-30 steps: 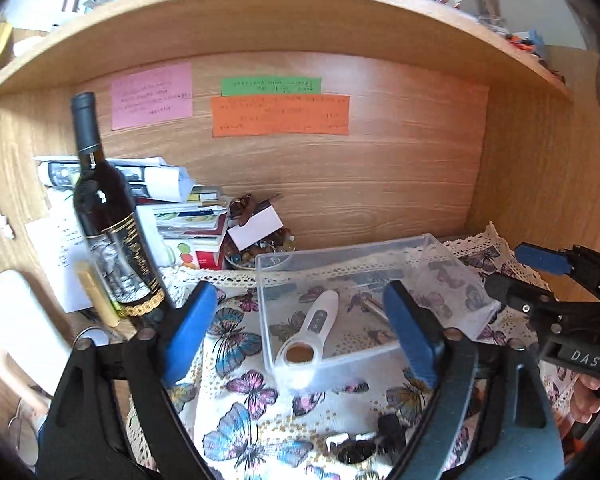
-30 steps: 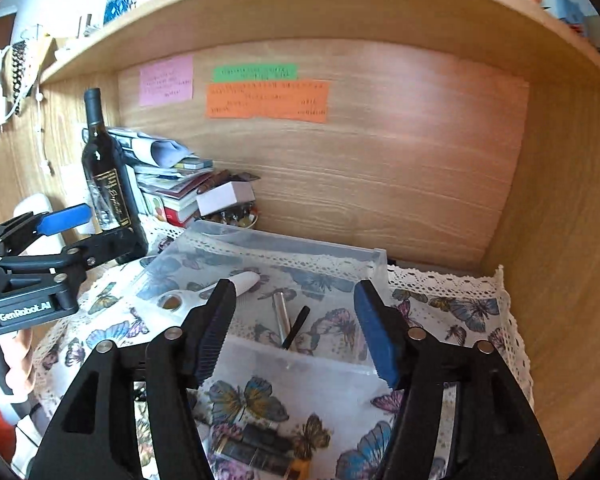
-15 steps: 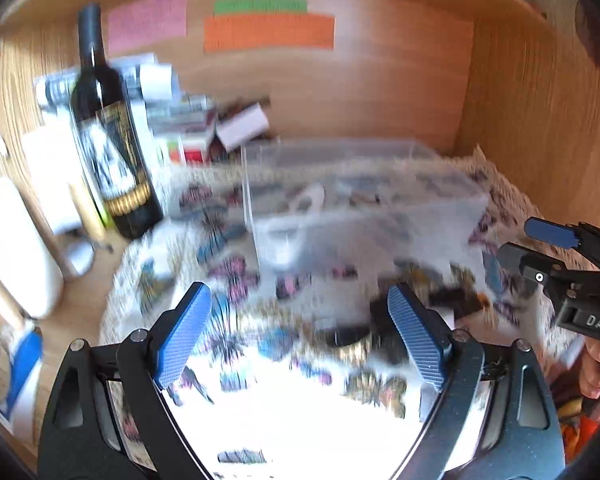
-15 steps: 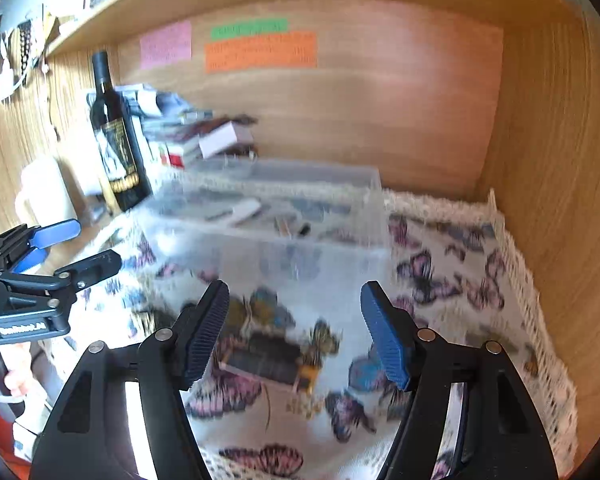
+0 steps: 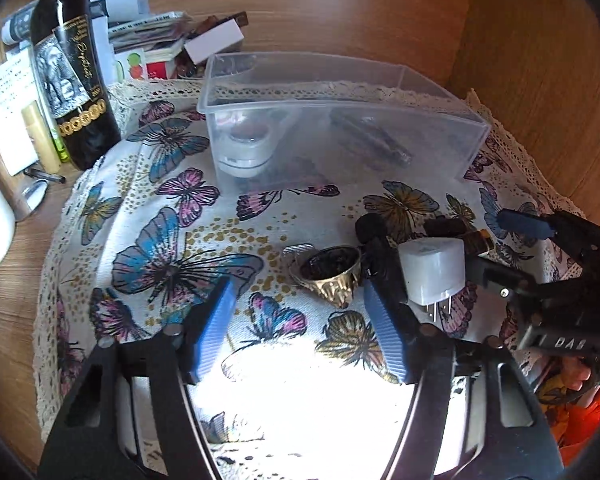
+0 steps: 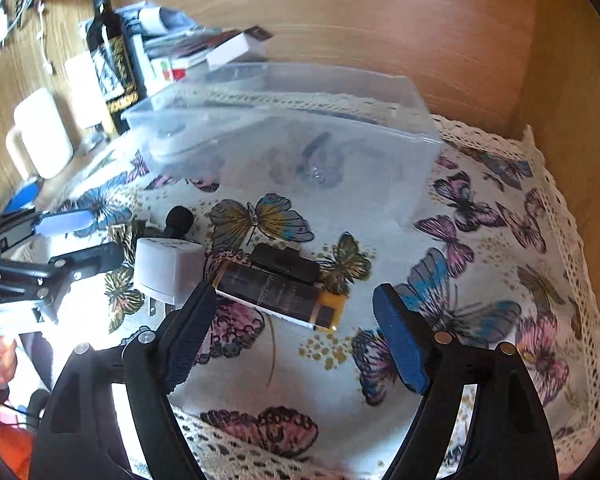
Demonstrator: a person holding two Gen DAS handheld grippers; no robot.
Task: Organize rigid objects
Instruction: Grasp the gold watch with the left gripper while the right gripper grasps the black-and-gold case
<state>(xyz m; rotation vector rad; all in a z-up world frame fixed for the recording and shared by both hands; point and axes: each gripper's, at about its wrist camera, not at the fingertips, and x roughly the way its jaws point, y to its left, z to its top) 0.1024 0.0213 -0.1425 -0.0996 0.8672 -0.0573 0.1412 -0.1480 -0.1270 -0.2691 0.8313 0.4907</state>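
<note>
1. I am seeing the clear plastic bin [image 5: 340,120] standing at the back of the butterfly cloth [image 5: 152,240], already holding some items.
2. I am holding the left gripper [image 5: 300,312] wide open and empty, near the gold ring-shaped piece [image 5: 330,276].
3. The right gripper [image 6: 296,328] is hovering wide open and empty, just before the dark flat box [image 6: 280,296]; free cloth is lying right of it.
4. The white plug adapter [image 5: 434,272] is waiting between them.

Cloth [image 5: 172,240]: white, lace-edged, printed with blue, pink and gold butterflies. Bin [image 5: 340,92]: clear. Plug [image 5: 434,270]: white. Ring [image 5: 332,276]: gold, dark inside. Box [image 6: 280,296]: black with yellow end. Bottle [image 5: 74,76]: black, gold-lettered label. Pads [image 5: 214,326]: blue.
</note>
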